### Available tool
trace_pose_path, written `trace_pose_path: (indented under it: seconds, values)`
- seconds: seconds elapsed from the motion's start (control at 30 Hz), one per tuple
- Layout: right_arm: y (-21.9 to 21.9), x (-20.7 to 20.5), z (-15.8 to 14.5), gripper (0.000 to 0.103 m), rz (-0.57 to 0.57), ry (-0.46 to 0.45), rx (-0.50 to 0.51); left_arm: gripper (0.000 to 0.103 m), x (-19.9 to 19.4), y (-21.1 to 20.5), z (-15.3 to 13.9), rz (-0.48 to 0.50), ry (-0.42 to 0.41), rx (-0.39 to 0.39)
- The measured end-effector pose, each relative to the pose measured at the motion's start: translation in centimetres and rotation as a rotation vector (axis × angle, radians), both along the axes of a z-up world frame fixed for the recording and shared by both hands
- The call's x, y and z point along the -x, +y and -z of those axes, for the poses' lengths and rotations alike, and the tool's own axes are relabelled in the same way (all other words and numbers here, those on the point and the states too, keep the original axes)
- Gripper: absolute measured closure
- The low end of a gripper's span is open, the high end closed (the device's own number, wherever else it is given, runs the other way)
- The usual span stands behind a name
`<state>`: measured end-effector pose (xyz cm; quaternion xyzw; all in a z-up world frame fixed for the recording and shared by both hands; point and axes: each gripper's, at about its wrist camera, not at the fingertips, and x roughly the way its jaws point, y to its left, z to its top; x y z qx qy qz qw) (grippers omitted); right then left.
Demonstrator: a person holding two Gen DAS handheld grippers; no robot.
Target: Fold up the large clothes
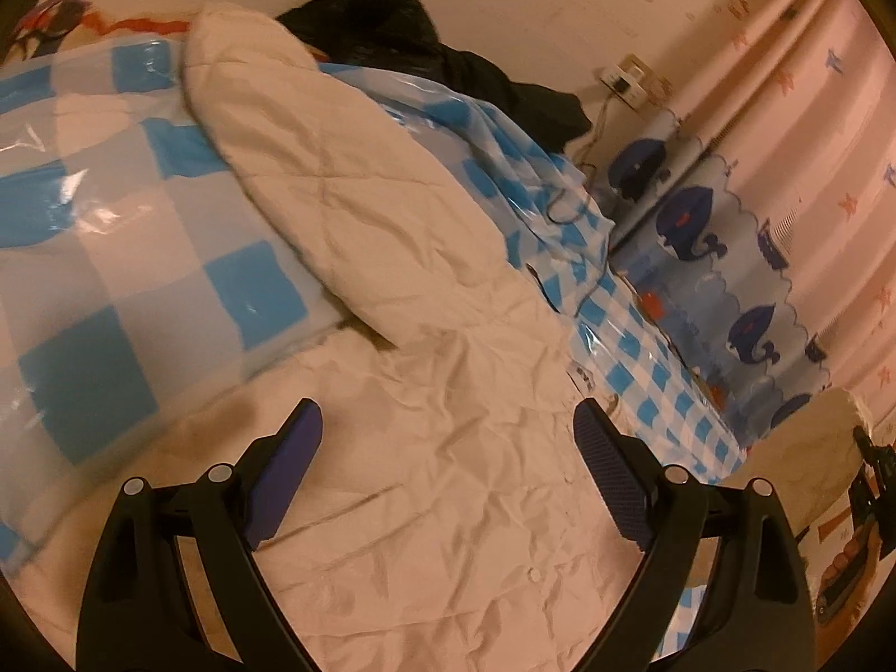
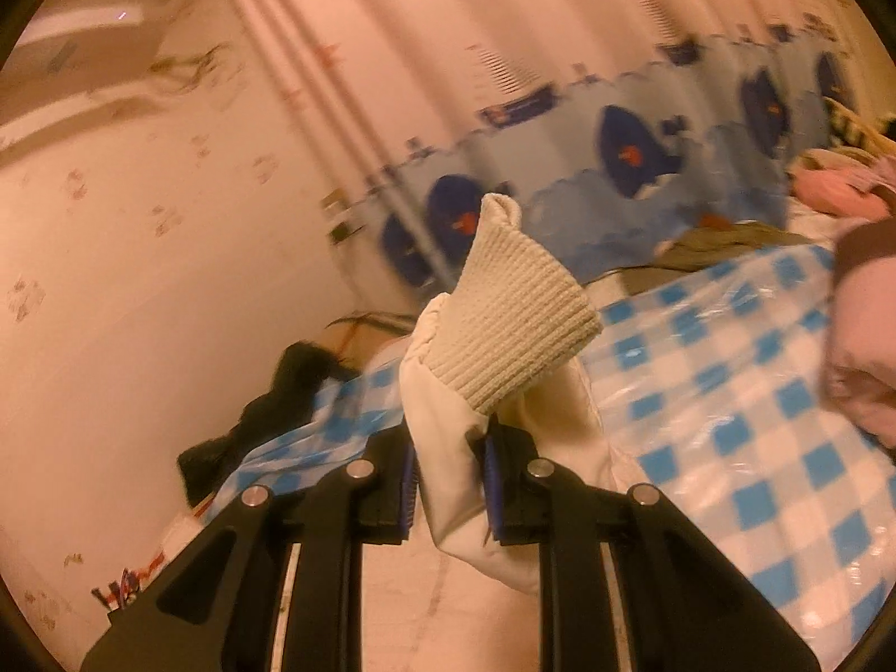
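In the right wrist view, the right gripper (image 2: 448,481) has its jaws pinched on the cream jacket's sleeve (image 2: 448,448); the ribbed cuff (image 2: 515,313) stands above them at centre frame, and the sleeve's lower end runs off the bottom edge. In the left wrist view, the left gripper (image 1: 448,448) hangs with jaws spread wide and empty over the cream jacket (image 1: 425,448), which lies crumpled on the blue checked cover (image 1: 140,308). A dark garment (image 1: 392,17) at the upper centre is partly hidden behind the other sleeve. The background is blurred.

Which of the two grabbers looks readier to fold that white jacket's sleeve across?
Right. The right gripper is clamped on the sleeve below its ribbed cuff; the left gripper is open over the jacket body.
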<state>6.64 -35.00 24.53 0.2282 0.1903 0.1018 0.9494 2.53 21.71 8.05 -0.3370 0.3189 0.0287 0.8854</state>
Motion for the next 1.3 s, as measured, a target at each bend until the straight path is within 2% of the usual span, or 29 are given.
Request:
trace_pose_path:
  seconds: [0.17,0.5,1.13,1.2,1.27,1.3]
  values:
    - [7.1,-2.8,1.3,0.083,-0.094,0.026,0.027,0.016,0.4,2.1,0.0,-0.025,0.006,0.021]
    - [18.7,-8.3,9.7,0.083,-0.207,0.154,0.062,0.015,0.7,4.6,0.6,-0.047,0.026,0.042]
    - [29.8,-13.7,21.4,0.083,-0.197,0.303,0.168,0.015,0.4,5.1,1.5,-0.039,0.055,0.069]
    - [30.5,-14.0,22.7,0.079,-0.215,0.341,0.173,0.015,0.3,5.1,1.6,-0.038,0.059,0.071]
    - [31.6,-14.7,24.6,0.071,-0.254,0.429,0.199,0.015,0.3,5.1,1.7,-0.035,0.062,0.073]
    - [32.2,-14.9,25.6,0.061,-0.284,0.47,0.208,0.015,0.3,5.0,1.7,-0.032,0.064,0.073]
